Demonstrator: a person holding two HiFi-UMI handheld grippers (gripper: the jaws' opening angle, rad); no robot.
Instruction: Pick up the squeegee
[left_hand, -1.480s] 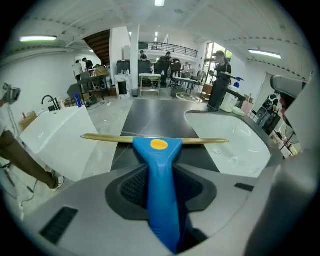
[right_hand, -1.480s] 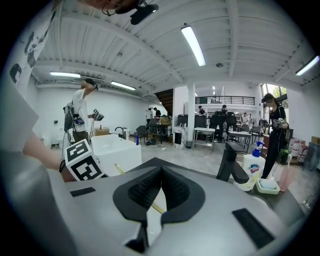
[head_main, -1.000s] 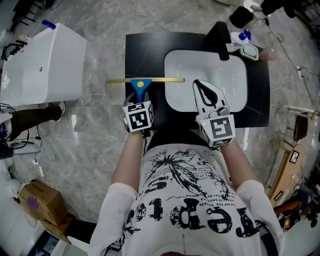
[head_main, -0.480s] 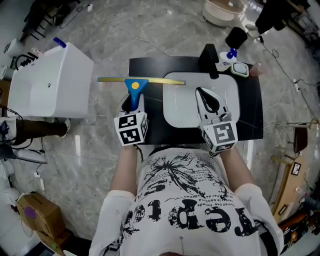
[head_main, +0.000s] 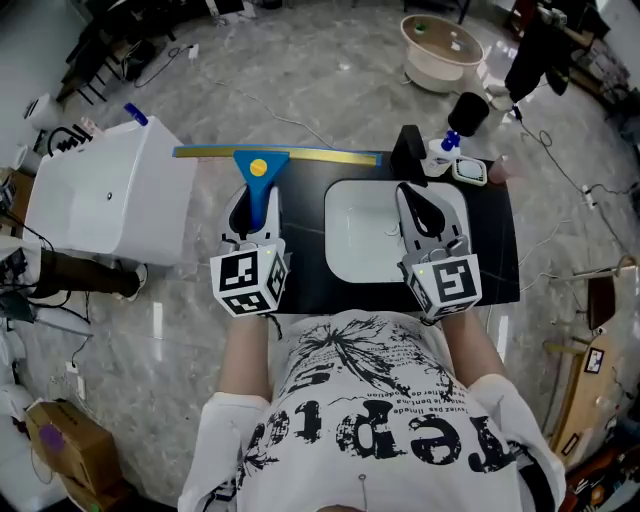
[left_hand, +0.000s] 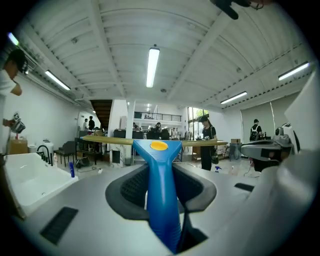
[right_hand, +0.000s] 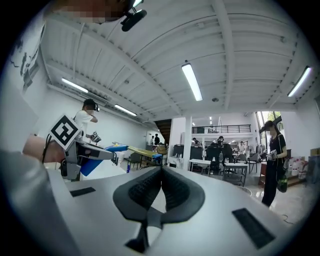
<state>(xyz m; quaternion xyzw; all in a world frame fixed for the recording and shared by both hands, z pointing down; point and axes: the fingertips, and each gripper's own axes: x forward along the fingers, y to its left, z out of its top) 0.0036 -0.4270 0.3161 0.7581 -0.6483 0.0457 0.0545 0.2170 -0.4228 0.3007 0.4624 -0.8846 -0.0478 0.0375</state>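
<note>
Blue-handled squeegee (head_main: 259, 167) is clamped in the left gripper (head_main: 256, 205), upper left of centre; the right gripper (head_main: 412, 195) is seen with jaws pressed together.

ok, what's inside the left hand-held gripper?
The squeegee: the left hand-held gripper is shut on its blue handle, yellow blade out ahead. The handle's rear end is covered by the jaws.

The blue-handled squeegee with the long yellow blade (head_main: 262, 160), clamped between the left gripper's (head_main: 254, 200) fingers (left_hand: 127, 187), has risen toward the head camera; its blade, earlier crossing the white rectangular basin's (head_main: 360, 245) near-left rim, now shows beyond the basin's far edge; the right gripper (head_main: 412, 198) has risen too, above the basin.
</note>
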